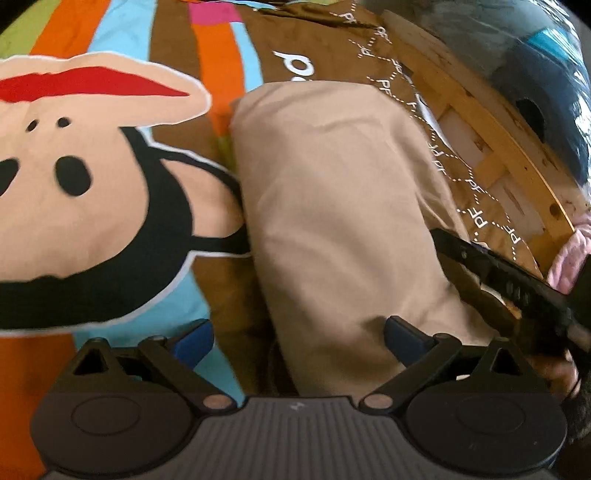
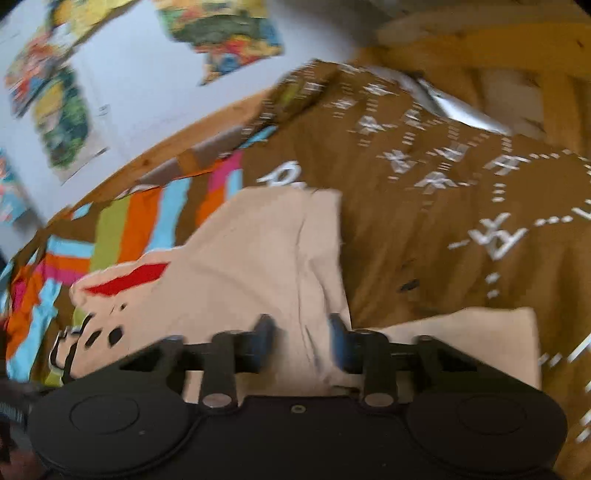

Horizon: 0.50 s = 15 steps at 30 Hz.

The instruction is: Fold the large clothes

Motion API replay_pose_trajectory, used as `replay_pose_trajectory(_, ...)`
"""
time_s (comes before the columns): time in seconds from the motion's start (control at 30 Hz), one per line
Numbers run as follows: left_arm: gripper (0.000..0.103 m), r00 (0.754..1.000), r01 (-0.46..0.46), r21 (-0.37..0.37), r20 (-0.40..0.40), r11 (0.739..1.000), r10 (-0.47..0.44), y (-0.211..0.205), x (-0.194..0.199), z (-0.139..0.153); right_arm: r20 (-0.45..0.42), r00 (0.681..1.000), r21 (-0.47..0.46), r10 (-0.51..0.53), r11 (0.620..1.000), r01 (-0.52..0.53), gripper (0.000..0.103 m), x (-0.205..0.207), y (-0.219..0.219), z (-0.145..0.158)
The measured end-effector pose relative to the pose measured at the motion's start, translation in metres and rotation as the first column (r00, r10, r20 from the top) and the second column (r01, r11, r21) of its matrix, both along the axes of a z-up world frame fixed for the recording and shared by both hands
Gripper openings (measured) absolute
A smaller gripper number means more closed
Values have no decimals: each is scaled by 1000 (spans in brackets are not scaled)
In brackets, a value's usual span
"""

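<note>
Left gripper (image 1: 298,341) is nearest in its own view: blue pads (image 1: 400,334) spread wide, nothing pinched, hanging just above the near end of the beige garment (image 1: 332,206). That garment lies as a long folded strip on the bed, running from the near side toward the far end, over the brown part of the bedspread (image 1: 314,44). The bedspread is brown with white "PF" lettering and dotted lines, plus orange, blue, green and pink stripes and a big cartoon monkey face (image 1: 92,192) just beside the garment's left edge. The wooden bed frame (image 1: 491,140) runs along the bedspread's right edge, with a dark rounded object (image 1: 517,74) beyond it; can't tell what it is. Right gripper (image 1: 517,284) comes in from the right in that view, black fingers reaching to the garment's right edge. Right wrist view is motion-blurred: right gripper (image 2: 302,341) jaws stand narrow, with beige cloth (image 2: 258,254) between the pads (image 2: 266,332); can't tell whether they actually press on it. A second beige fold (image 2: 480,339) lies to the right of that gripper on the brown spread. Far side: wooden rail and a white wall with colourful posters (image 2: 229,29).
</note>
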<state>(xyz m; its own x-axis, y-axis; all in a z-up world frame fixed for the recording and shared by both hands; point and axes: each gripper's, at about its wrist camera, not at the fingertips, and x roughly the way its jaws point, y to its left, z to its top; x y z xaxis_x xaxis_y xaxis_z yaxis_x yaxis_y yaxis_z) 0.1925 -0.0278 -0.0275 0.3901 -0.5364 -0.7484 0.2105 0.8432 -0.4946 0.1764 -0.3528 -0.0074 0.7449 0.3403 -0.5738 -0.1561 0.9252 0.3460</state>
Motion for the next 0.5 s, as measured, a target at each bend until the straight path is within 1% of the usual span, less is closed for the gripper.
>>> replay_pose_trajectory(0.07, 100, 1000, -11, 2, 2, 1000, 11, 3, -2, -1, 62, 995, -119, 79, 990, -71, 25, -14, 24, 4)
replay_pose_trajectory(0.1, 100, 1000, -14, 4, 2, 1000, 14, 3, -3, -1, 102, 986, -199, 134, 974, -112, 25, -22, 39, 7)
replay_pose_trajectory(0.13, 100, 1000, -16, 5, 1, 1000, 16, 3, -3, -1, 123, 976, -253, 180, 957, -144, 25, -27, 51, 10)
replay_pose_trajectory(0.2, 100, 1000, -20, 10, 1, 1000, 20, 1, -3, 0, 134, 968, -299, 214, 940, -167, 25, -31, 64, 13)
replay_pose_trajectory(0.27, 100, 1000, -19, 20, 9, 1000, 19, -2, -3, 2, 129, 971, -278, 203, 947, -161, 25, -29, 62, 13)
replay_pose_trajectory(0.33, 100, 1000, -18, 20, 14, 1000, 18, -1, -3, 3, 115, 983, -230, 146, 966, -117, 25, -25, 49, 14)
replay_pose_trajectory(0.4, 99, 1000, -16, -1, 13, 1000, 16, 0, -2, 3, 98, 992, -178, 84, 982, -66, 26, -22, 33, 13)
replay_pose_trajectory(0.43, 99, 1000, -9, -30, 9, 1000, 9, 1, -1, 2, 88, 994, -147, 61, 988, -48, 28, -18, 25, 12)
replay_pose_trajectory(0.5, 99, 1000, 13, -104, 14, 994, -11, 3, 1, 2, 56, 998, -67, 28, 997, -25, 47, -14, 9, 8)
